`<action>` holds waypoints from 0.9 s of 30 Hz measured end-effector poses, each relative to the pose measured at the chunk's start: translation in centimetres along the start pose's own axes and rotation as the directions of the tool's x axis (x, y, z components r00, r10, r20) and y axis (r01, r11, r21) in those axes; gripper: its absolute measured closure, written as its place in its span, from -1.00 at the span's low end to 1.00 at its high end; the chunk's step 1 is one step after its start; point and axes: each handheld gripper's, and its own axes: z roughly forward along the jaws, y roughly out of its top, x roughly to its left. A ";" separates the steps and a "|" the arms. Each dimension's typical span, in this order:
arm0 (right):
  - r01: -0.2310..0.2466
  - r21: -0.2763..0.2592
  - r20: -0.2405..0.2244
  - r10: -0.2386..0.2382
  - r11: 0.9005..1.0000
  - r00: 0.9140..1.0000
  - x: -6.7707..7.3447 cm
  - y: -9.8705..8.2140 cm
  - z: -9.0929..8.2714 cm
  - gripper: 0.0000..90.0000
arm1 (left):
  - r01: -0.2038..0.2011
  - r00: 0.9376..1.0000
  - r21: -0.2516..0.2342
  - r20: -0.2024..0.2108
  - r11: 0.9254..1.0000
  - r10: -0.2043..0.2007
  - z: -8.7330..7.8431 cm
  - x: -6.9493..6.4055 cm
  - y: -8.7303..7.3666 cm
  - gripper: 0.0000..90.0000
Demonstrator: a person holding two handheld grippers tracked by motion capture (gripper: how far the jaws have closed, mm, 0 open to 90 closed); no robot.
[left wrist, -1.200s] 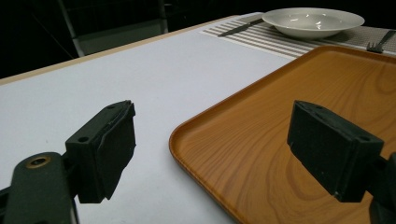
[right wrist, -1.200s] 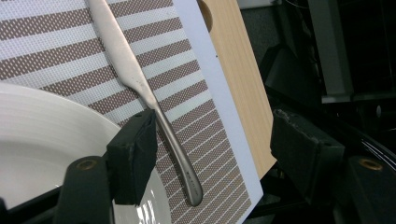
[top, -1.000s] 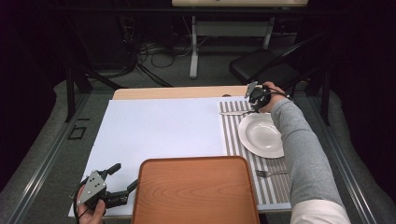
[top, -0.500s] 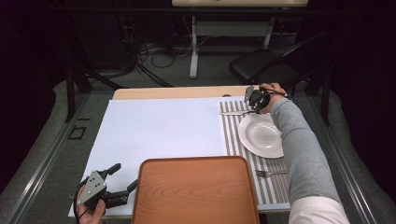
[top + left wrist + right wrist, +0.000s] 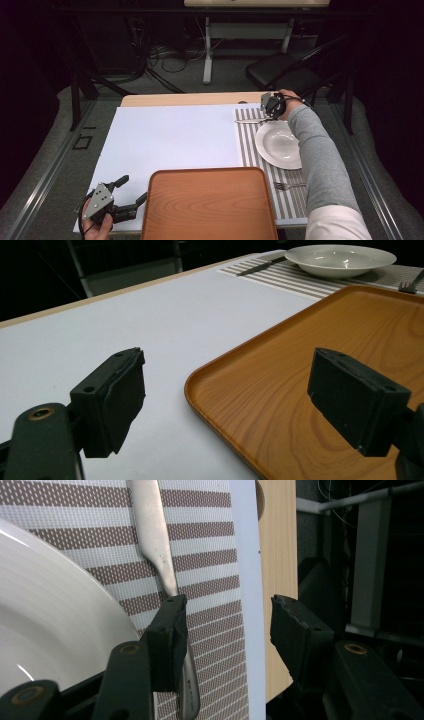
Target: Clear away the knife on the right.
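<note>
Currently listed: silver metal table knife (image 5: 160,555), flat on brown-and-white striped placemat (image 5: 210,535) beside white ceramic plate (image 5: 45,615), far right of tabletop. Right claw (image 5: 225,630) part-open, just been closing, one pad touching knife handle, grip incomplete. Left claw (image 5: 225,395) wide apart, idle beside orange wooden tray (image 5: 320,340), likely awaiting cutlery.

wooden table (image 5: 180,99) carrying white sheet (image 5: 170,140), striped placemat (image 5: 248,142), orange tray (image 5: 210,205).
</note>
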 end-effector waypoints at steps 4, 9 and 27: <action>0.010 0.033 -0.034 -0.009 0.999 0.999 -0.2 0.0 0.4 0.19 | 0.001 1.000 0.002 -0.004 1.000 -0.001 0.0 0.0 0.0 -0.65; 0.024 0.030 -0.048 -0.023 0.999 0.999 -0.4 -0.2 1.0 0.28 | 0.001 1.000 0.005 -0.006 1.000 -0.001 0.0 0.0 0.0 -0.65; 0.087 0.055 -0.129 -0.079 0.995 0.988 -0.2 -0.7 3.3 0.40 | 0.009 1.000 0.009 -0.014 1.000 -0.009 0.0 0.1 -0.2 -0.65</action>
